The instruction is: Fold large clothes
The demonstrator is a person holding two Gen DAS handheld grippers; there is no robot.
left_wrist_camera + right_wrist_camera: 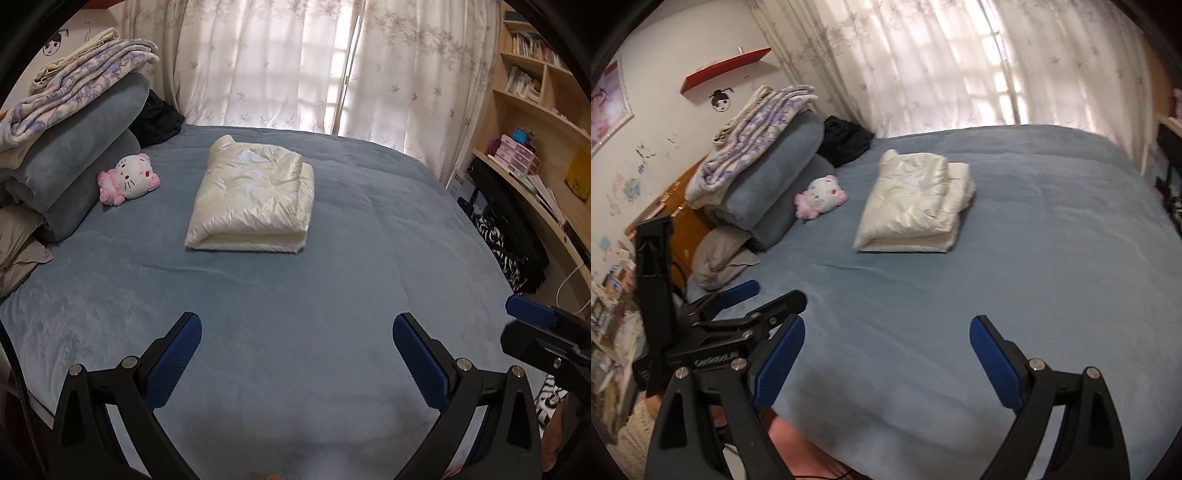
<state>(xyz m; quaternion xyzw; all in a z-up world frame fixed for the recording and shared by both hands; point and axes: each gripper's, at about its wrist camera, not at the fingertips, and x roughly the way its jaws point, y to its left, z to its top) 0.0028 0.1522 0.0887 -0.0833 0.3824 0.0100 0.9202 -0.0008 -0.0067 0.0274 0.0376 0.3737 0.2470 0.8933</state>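
Here, a folded cream padded garment (253, 199) lies mid-bed, both grippers empty.
Left wrist view: the left gripper (297, 354) gapes wide over the blue fleece bed cover (332, 266), holding nothing; a pink plush cat (129, 179) lies beside stacked bedding (74, 155) at the bed's left edge. Right wrist view: the right gripper (886, 360) is likewise spread wide and empty; the glossy garment lies well ahead.

A shiny cream puffer jacket (916, 199), folded into a thick rectangle, lies mid-bed on the blue-grey fleece bed cover (1015, 295), near the far edge. The right gripper (886, 360) hovers wide apart above the near edge.
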